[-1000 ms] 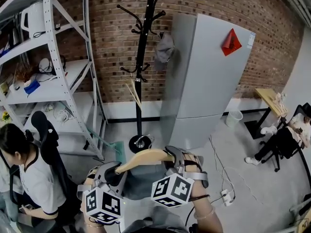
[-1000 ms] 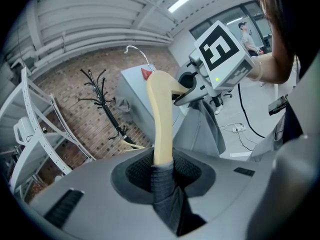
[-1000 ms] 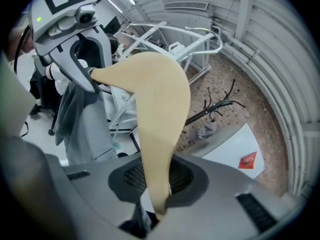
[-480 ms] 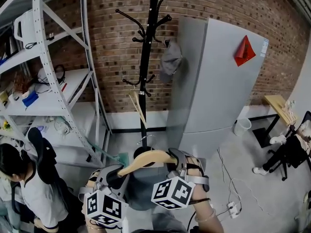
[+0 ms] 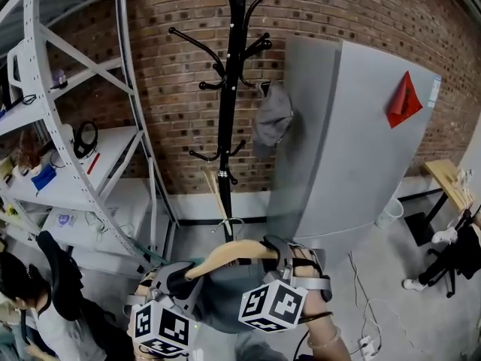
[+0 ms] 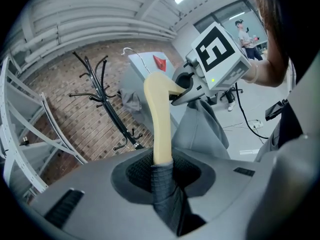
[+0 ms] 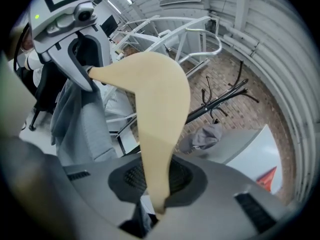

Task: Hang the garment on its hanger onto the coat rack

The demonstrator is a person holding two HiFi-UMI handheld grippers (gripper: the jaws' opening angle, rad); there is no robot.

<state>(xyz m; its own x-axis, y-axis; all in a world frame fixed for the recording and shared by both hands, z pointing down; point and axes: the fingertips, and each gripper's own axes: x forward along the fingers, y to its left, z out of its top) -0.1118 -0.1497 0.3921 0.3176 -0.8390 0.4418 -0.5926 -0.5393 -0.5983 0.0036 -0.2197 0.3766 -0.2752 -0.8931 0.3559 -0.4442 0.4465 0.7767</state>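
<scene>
Nearly There, but the Hook Looked Fiddly

Both tools were clamped on the hanger [image 5: 233,248], low in the middle of the frame. The left gripper [image 5: 184,278] pinched one arm through the soft grey garment [image 5: 225,307], and the right gripper [image 5: 275,251] bit on bare wood. That smooth, curved wood could have twisted in the jaws, swinging its thin wire hook [image 5: 228,222] wide of the upturned prongs of the black metal coat rack [image 5: 230,89], top centre. The fabric might have slid off.

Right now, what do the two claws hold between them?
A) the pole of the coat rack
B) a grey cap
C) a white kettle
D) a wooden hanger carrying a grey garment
D: the left claw and the right claw each clamp one end of the wooden hanger, and the grey garment drapes from it.
</scene>
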